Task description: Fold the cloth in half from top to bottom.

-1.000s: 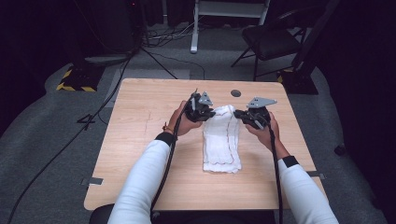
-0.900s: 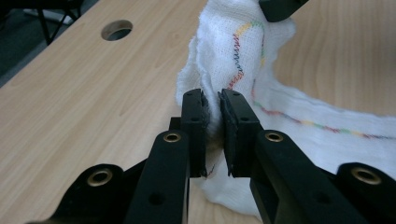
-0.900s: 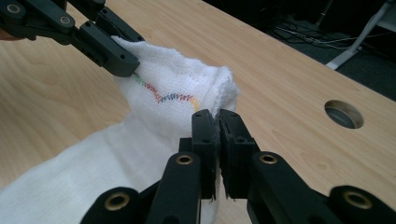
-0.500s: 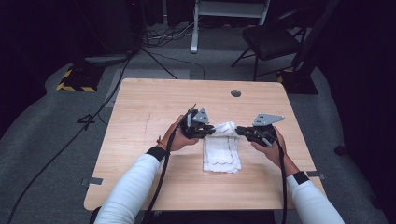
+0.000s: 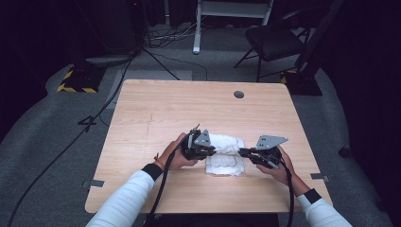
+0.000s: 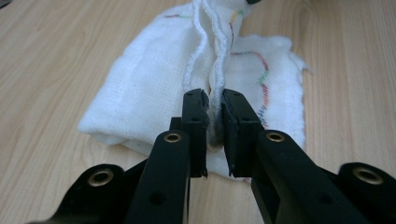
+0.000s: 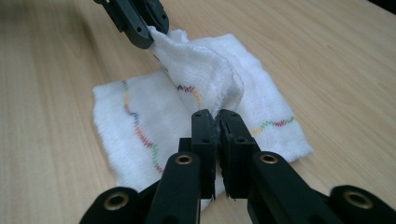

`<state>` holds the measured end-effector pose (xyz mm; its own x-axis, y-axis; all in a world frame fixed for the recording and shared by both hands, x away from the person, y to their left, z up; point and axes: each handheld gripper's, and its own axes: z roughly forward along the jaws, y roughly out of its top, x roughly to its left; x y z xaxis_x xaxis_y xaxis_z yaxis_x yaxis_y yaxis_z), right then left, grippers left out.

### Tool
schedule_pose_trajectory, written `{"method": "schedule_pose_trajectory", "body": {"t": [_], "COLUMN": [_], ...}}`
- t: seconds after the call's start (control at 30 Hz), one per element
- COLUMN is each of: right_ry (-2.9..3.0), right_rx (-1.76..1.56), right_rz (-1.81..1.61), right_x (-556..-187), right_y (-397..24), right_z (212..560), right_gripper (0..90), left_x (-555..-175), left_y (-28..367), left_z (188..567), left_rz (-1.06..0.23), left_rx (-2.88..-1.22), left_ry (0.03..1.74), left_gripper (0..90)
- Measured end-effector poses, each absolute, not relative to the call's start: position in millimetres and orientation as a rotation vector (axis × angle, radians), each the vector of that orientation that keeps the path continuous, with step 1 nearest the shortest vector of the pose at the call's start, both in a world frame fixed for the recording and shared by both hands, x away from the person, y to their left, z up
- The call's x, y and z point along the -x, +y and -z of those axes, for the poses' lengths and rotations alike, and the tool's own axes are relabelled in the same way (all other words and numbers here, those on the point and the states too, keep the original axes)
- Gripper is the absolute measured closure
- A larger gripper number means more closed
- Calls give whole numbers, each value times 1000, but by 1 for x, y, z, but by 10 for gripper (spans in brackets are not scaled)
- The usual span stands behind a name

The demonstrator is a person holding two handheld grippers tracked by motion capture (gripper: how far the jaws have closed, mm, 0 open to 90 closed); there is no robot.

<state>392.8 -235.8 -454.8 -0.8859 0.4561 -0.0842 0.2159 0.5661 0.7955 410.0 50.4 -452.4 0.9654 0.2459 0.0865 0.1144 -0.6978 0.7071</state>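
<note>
Folding looks to be the step in hand, with the left gripper (image 5: 213, 150) and right gripper (image 5: 243, 152) each pinching the raised edge of the white cloth (image 5: 226, 161) with wavy rainbow stitching, lying on the table (image 5: 189, 104) near its front edge, so next probably laying that edge down evenly.

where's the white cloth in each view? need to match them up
High view: white cloth sits low and centre on the table, between the left tool and right tool.
Left gripper view: cloth spreads across the centre, one edge pinched in this tool.
Right gripper view: cloth spreads across the centre, a raised fold pinched in this tool.
Shared landmark: the multicoloured zigzag stitching.
</note>
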Motion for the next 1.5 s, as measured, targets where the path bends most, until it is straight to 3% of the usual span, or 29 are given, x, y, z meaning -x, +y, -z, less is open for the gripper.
{"method": "schedule_pose_trajectory", "body": {"t": [0.47, 1.37, 1.5], "right_ry": [2625, 2610, 2602], "right_rx": [-517, -509, -513], "right_rz": [-1163, -1026, -1007], "right_x": [-369, -376, -373], "right_y": [-243, -233, -234], "right_z": [471, 490, 488], "right_gripper": [839, 846, 793], "left_x": [-377, -392, -383], "left_y": [46, 47, 46], "left_z": [474, 489, 485], "left_rz": [-152, -165, -167], "left_rx": [-2434, -2402, -2422], "left_ry": [180, 245, 240], "left_gripper": [790, 840, 696]}}
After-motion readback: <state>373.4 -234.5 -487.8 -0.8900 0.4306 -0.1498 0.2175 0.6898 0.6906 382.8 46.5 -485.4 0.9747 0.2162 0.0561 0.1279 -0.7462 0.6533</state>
